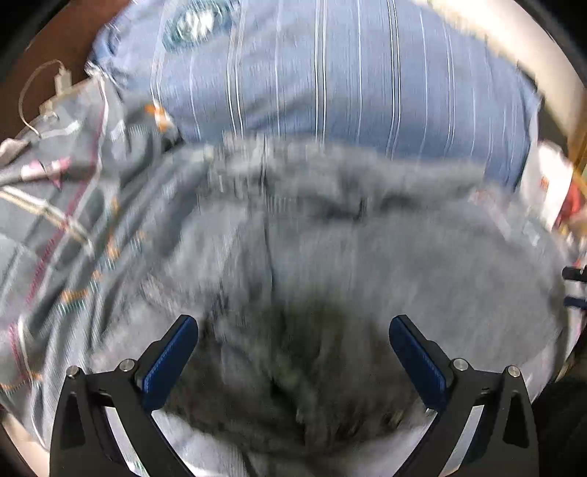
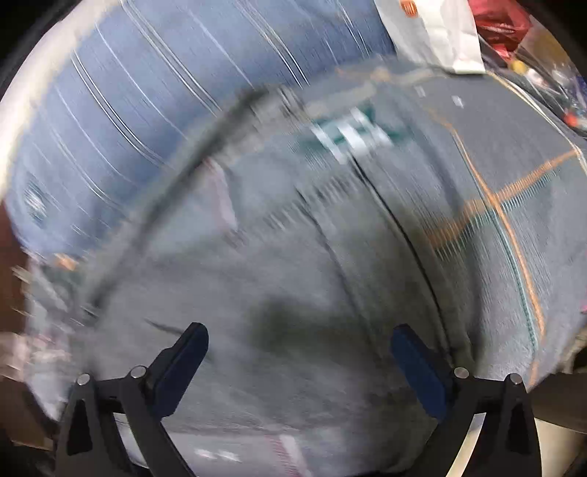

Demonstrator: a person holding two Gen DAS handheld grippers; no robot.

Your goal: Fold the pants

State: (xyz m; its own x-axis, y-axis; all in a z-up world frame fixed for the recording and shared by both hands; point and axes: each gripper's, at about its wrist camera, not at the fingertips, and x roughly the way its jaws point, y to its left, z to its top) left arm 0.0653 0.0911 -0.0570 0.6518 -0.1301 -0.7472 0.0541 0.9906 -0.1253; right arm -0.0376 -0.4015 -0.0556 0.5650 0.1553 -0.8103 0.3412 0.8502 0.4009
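Left wrist view: the left gripper (image 1: 293, 330) hangs over grey pants (image 1: 330, 264), jaws wide apart, blue pads (image 1: 172, 363) clear of the cloth and nothing between them. The pants fill the centre and lower field, blurred; a dark patch lies between the jaws. At 12 o'clock lies a blue striped pillow (image 1: 330, 73); at 9 o'clock, a grey plaid sheet (image 1: 55, 227) with a white cable (image 1: 33, 95) above it.

Right wrist view: the right gripper (image 2: 299, 341) likewise stands with jaws apart and empty over the pants (image 2: 286, 257). The pillow (image 2: 146, 110) runs from 9 to 12 o'clock, the sheet (image 2: 513, 183) lies at 3 o'clock, and a white bag (image 2: 440, 33) at 1 o'clock.
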